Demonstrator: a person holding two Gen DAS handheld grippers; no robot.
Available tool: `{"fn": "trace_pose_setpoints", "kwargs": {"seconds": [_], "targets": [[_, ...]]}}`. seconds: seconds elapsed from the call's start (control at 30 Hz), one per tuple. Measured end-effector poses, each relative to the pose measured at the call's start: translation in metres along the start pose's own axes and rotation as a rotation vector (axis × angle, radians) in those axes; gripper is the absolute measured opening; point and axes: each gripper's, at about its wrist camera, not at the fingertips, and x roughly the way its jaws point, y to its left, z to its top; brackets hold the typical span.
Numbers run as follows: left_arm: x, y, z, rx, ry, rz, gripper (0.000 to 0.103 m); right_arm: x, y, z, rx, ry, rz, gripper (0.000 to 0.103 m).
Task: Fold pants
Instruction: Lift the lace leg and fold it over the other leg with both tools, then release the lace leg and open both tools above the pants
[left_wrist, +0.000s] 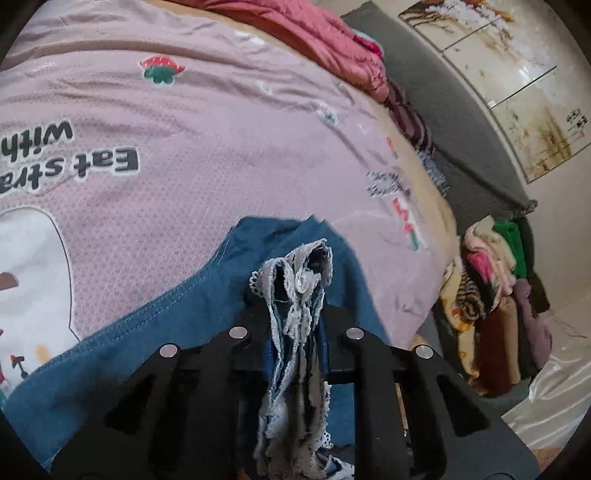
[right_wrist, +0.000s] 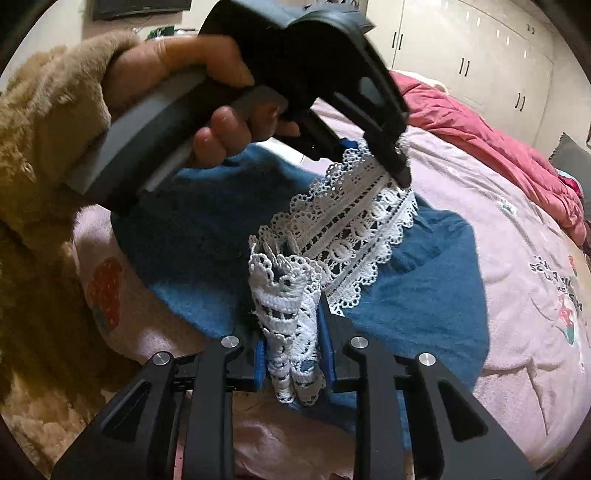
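Pants (right_wrist: 417, 280): blue cloth with white lace trim (right_wrist: 354, 229) along one edge; they lie bunched at centre frame of the right wrist view, spread partly on the pink bedcover.
Progress: judged early to middle; the lace edge is lifted off the bed between both grippers, no neat folded stack shows, and the laying-over and smoothing appear left to do.
Lace trim, look: scalloped openwork, gathered into thick pleats where it is pinched, stretched flat between the two holds.
Cloth, look: soft, matte, rumpled; a stitched hem (left_wrist: 122, 325) runs along the lower left of the left wrist view.
Right gripper (right_wrist: 291, 347): bottom centre, closed narrow on a wad of lace.
Left gripper (left_wrist: 295, 325): bottom centre of its own view, clamped on lace; in the right wrist view it hangs at upper centre, its tip on the far end of the trim.
Left hand (right_wrist: 192, 77): upper left, wrapped round the grey handle, fuzzy tan sleeve (right_wrist: 40, 147) behind.
Bedcover (left_wrist: 207, 122): pink, printed lettering and strawberries, beneath the pants.
Quilt (right_wrist: 491, 122): red, upper right.
Clothes pile (left_wrist: 495, 295): right edge, off the bed.
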Motion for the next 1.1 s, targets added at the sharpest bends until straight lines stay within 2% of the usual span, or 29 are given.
{"fn": "trace_pose_setpoints", "kwargs": {"seconds": [0.03, 0.13, 0.17, 0.33, 0.4, 0.53, 0.6, 0.67, 0.77, 0.87, 0.97, 1.1], "targets": [[-0.007, -0.003, 0.001, 0.021, -0.012, -0.018, 0.011, -0.006, 0.000, 0.002, -0.002, -0.015, 0.002, 0.022], [-0.025, -0.003, 0.002, 0.063, -0.053, -0.006, 0.011, -0.012, 0.004, 0.005, -0.023, -0.035, 0.005, 0.022], [-0.027, 0.002, 0.001, 0.057, -0.055, -0.004, 0.011, -0.009, 0.006, 0.006, -0.030, -0.030, 0.013, 0.022], [-0.020, 0.046, -0.014, -0.029, -0.012, 0.103, 0.014, 0.006, 0.020, 0.000, -0.082, 0.008, 0.038, 0.024], [-0.022, 0.059, -0.018, -0.063, -0.021, 0.092, 0.018, 0.010, 0.025, -0.002, -0.086, 0.013, 0.039, 0.026], [-0.030, 0.066, -0.021, -0.065, -0.043, 0.085, 0.023, 0.007, 0.024, -0.001, -0.047, 0.008, 0.087, 0.041], [-0.035, 0.064, -0.022, -0.057, -0.050, 0.093, 0.028, -0.002, 0.020, -0.002, -0.024, -0.001, 0.145, 0.045], [-0.043, 0.058, -0.021, -0.041, -0.075, 0.111, 0.036, -0.016, 0.010, 0.001, 0.013, -0.013, 0.185, 0.054], [-0.061, 0.050, -0.017, -0.005, -0.125, 0.167, 0.039, -0.040, -0.018, -0.002, 0.123, -0.042, 0.241, 0.055], [-0.075, 0.038, -0.021, 0.030, -0.174, 0.214, 0.043, -0.053, -0.051, -0.013, 0.203, -0.048, 0.165, 0.056], [-0.081, 0.023, -0.034, 0.043, -0.195, 0.190, 0.046, -0.051, -0.074, -0.024, 0.246, -0.028, 0.096, 0.056], [-0.061, -0.021, -0.064, 0.167, -0.176, 0.293, 0.046, -0.045, -0.090, -0.037, 0.275, -0.007, 0.057, 0.056]]}}
